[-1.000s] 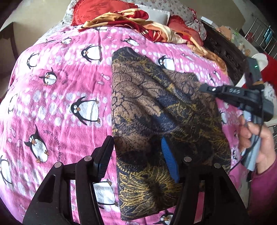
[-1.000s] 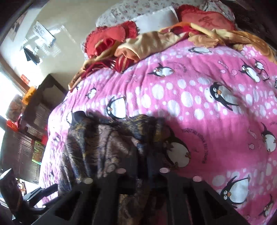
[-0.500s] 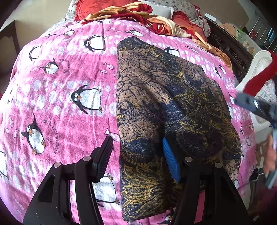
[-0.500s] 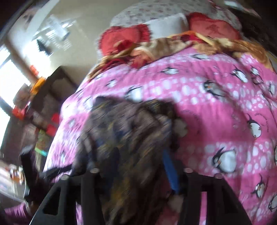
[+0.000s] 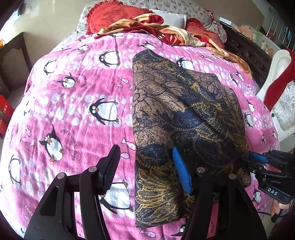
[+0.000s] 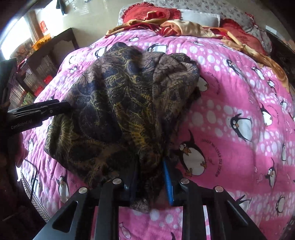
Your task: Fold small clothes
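A dark patterned garment (image 5: pixel 180 118) in brown, navy and gold lies folded lengthwise on the pink penguin blanket (image 5: pixel 73 103). My left gripper (image 5: pixel 147 169) is open just above the garment's near left edge, its left finger over the blanket and its blue right finger (image 5: pixel 181 173) over the cloth. My right gripper (image 6: pixel 150 182) is shut on the garment's (image 6: pixel 125 103) near edge, bunched cloth between the jaws. It also shows at the lower right of the left wrist view (image 5: pixel 248 160), pinching the garment's right corner. The left gripper shows at the left of the right wrist view (image 6: pixel 68 107).
A heap of red and tan clothes (image 5: pixel 158 31) and red cushions (image 5: pixel 110 16) lie at the head of the bed. A dark carved frame (image 5: pixel 247 57) and white chair (image 5: pixel 276 88) stand to the right. Dark shelves (image 6: pixel 36 61) stand to the left.
My right gripper has come down from above the garment to its near right corner and closed on it. The garment lies flatter. My left gripper has stayed open in place.
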The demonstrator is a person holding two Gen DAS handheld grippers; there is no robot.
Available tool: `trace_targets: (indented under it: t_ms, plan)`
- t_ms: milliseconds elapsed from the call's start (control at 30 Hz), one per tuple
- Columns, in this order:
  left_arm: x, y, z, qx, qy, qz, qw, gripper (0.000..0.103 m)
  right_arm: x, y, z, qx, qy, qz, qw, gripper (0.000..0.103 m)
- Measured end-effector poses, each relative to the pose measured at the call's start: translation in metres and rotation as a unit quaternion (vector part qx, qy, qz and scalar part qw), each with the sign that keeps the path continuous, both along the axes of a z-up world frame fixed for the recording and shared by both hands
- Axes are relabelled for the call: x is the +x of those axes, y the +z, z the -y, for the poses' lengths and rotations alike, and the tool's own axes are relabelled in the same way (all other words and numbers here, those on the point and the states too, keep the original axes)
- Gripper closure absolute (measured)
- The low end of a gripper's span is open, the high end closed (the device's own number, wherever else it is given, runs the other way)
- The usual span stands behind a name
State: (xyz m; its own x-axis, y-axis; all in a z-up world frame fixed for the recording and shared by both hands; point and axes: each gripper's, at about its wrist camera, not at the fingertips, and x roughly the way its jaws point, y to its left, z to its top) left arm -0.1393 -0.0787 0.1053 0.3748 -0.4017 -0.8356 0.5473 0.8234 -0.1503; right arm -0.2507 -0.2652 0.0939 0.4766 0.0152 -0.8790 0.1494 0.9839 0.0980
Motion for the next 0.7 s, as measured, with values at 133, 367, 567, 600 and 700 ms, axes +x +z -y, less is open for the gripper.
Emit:
trace_targets:
  t_ms: [133, 367, 567, 600, 700]
  plan:
    - [-0.006, 0.014, -0.004, 0.001, 0.006, 0.029, 0.9995, 0.044, -0.004, 0.024, -0.002, 0.004, -0.014, 0.029, 0.999, 0.068]
    - [-0.012, 0.04, -0.01, -0.001, 0.018, 0.059, 0.9981, 0.044, 0.007, 0.064, -0.019, -0.027, -0.07, 0.089, 0.993, 0.045]
    - [-0.019, 0.059, -0.018, -0.005, 0.024, 0.081, 0.9965, 0.041, 0.021, 0.071, -0.031, -0.035, -0.097, 0.095, 0.99, 0.035]
    - [-0.02, 0.061, -0.019, -0.007, 0.024, 0.082, 0.9963, 0.036, 0.021, 0.073, -0.033, -0.036, -0.096, 0.097, 0.99, 0.035]
    - [-0.023, 0.067, -0.023, -0.014, 0.028, 0.093, 0.9952, 0.034, 0.021, 0.077, -0.036, -0.038, -0.1, 0.103, 0.989, 0.031]
